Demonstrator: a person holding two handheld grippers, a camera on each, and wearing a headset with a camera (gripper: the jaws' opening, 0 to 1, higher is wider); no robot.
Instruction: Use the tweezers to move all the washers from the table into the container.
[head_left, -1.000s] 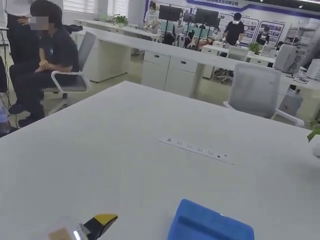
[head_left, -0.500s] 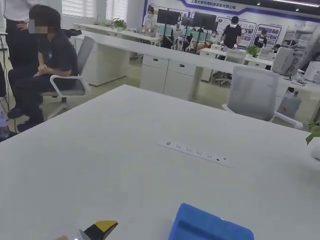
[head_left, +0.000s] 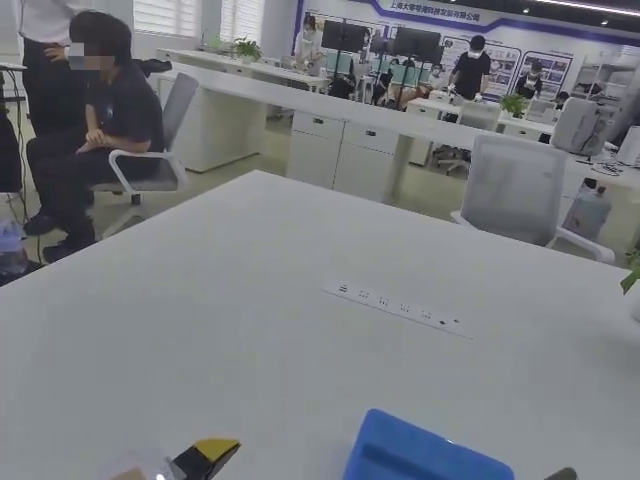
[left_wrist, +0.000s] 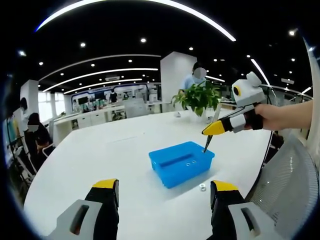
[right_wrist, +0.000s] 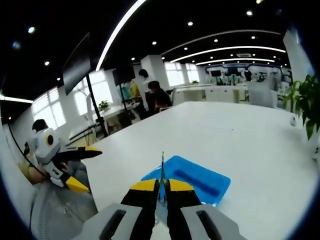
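Observation:
A blue container (left_wrist: 181, 162) stands on the white table (left_wrist: 110, 155), with small washers (left_wrist: 190, 162) lying inside it. One washer (left_wrist: 202, 187) lies on the table just in front of the container. My left gripper (left_wrist: 164, 185) is open, its jaws wide apart, short of the container. My right gripper (right_wrist: 162, 184) is shut on the tweezers (right_wrist: 162, 167), which point down over the container (right_wrist: 192, 180). In the left gripper view the right gripper (left_wrist: 212, 129) holds the tweezers (left_wrist: 209, 136) above the container's far right corner. The head view catches the container's top edge (head_left: 425, 455) and a yellow-tipped finger (head_left: 205, 455).
A power strip (head_left: 395, 305) is set flush in the table beyond the container. A potted plant (left_wrist: 197, 97) stands at the table's far end. A mesh office chair (left_wrist: 290, 190) is close on the right. People sit and stand at desks around.
Only the head camera has shifted slightly; the container and the yellow-tipped finger keep their places at the bottom of the view.

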